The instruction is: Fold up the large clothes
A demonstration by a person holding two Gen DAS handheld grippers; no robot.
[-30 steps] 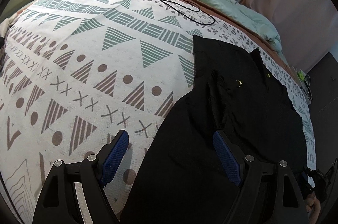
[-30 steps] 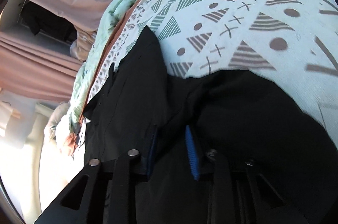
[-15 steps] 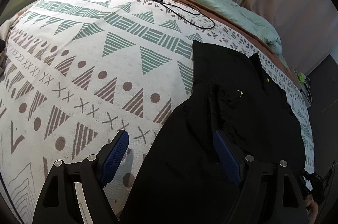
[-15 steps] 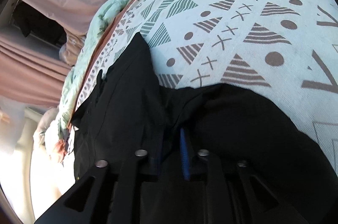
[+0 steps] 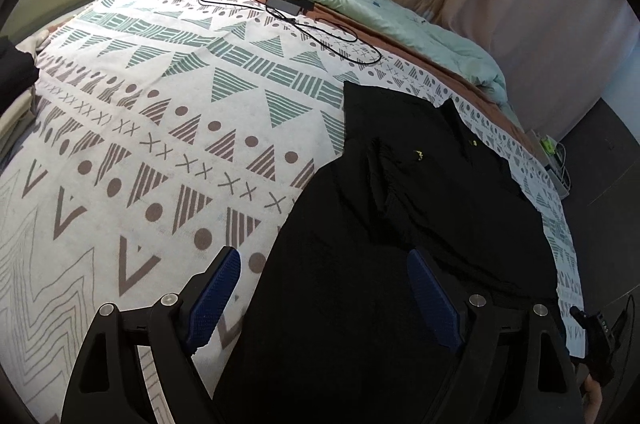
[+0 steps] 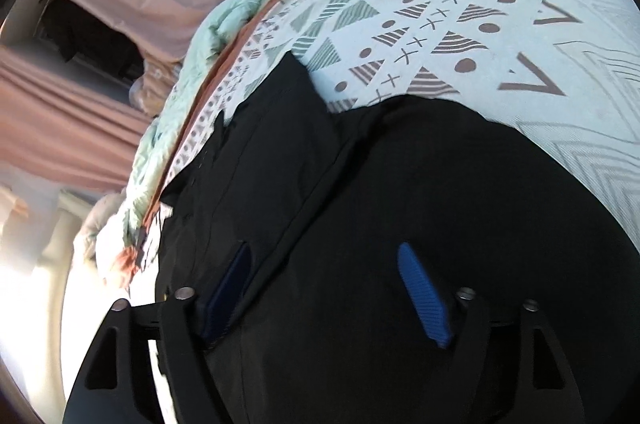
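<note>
I have both tongs spread wide, nothing gripped. Left tongs (image 5: 324, 288) hover over the black shirt (image 5: 420, 184), which lies on the patterned bed cover (image 5: 160, 104) toward 3 o'clock in the left view. Right tongs (image 6: 324, 288) sit low over the same shirt, pads clear of the cloth as far as I can tell. One sleeve looks folded in across the chest; my guess is early stage, with the other side and the final halving left. Charger cable (image 5: 288, 8) at 12 o'clock, well apart.

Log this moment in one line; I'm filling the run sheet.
left gripper: open, empty | right gripper: open, over black garment | garment: on patterned bedspread
</note>
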